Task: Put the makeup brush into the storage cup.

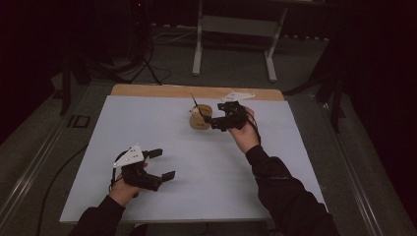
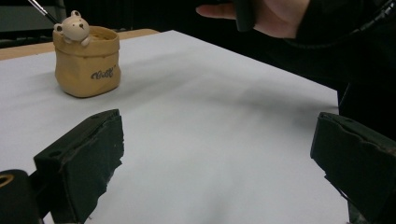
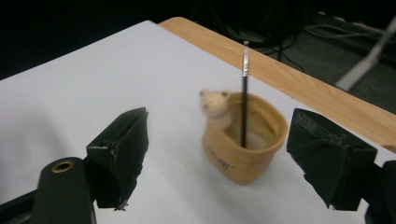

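A tan pouch-shaped pot with a small bear figure on its rim stands near the far edge of the white table top. A thin black stick stands in it. My right gripper is just right of the pot, pointing at it. In the right gripper view the pot and stick lie ahead between the open jaws of my right gripper, and no pad touches them. My left gripper rests open near the front left, with nothing between its jaws. It faces the pot.
A wooden strip runs along the table's far edge. Beyond it stand a white table frame and a dark stand with cables on the floor. The right hand shows at the top of the left gripper view.
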A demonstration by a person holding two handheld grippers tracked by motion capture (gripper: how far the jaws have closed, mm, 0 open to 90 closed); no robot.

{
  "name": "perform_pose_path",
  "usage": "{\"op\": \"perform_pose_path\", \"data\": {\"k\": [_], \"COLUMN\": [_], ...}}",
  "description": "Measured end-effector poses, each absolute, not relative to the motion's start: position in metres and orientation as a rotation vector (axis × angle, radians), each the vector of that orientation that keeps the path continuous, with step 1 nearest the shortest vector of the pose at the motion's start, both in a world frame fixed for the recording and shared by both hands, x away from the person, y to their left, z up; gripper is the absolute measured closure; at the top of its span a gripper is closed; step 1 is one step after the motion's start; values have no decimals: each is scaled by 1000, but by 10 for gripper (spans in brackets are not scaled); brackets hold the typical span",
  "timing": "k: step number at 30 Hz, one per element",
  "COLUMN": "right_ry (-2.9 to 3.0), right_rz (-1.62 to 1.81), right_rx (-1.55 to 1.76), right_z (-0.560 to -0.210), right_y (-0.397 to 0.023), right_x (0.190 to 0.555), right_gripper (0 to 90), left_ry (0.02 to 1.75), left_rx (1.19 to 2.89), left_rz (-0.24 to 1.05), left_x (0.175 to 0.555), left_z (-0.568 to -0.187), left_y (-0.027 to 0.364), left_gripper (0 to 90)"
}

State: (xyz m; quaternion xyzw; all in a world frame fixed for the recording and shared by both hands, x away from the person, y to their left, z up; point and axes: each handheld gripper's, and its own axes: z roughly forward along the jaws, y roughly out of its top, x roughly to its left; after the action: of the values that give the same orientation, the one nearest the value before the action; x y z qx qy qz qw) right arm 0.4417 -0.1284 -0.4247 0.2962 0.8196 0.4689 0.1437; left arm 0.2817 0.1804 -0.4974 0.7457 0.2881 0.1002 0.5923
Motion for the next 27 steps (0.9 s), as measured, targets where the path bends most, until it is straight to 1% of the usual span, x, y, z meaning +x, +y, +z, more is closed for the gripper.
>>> {"op": "perform_pose_path", "data": {"k": [7, 21, 27], "right_ry": [2394, 2428, 2410], "right_rz": [1488, 1550, 1627], "right_rx": [829, 747, 737], "right_z": [-430, -442, -448], "right_y": [-140, -158, -176], "right_x": [425, 398, 385], "right_gripper": [200, 212, 219], "left_ry": [670, 673, 666], "left_rx": [1739, 1738, 1749], "left_rz": [230, 226, 228], "left_x": [283, 285, 281], "left_z": [-494, -488, -485], "left_y": [183, 189, 192], "left_gripper": [27, 29, 28]}}
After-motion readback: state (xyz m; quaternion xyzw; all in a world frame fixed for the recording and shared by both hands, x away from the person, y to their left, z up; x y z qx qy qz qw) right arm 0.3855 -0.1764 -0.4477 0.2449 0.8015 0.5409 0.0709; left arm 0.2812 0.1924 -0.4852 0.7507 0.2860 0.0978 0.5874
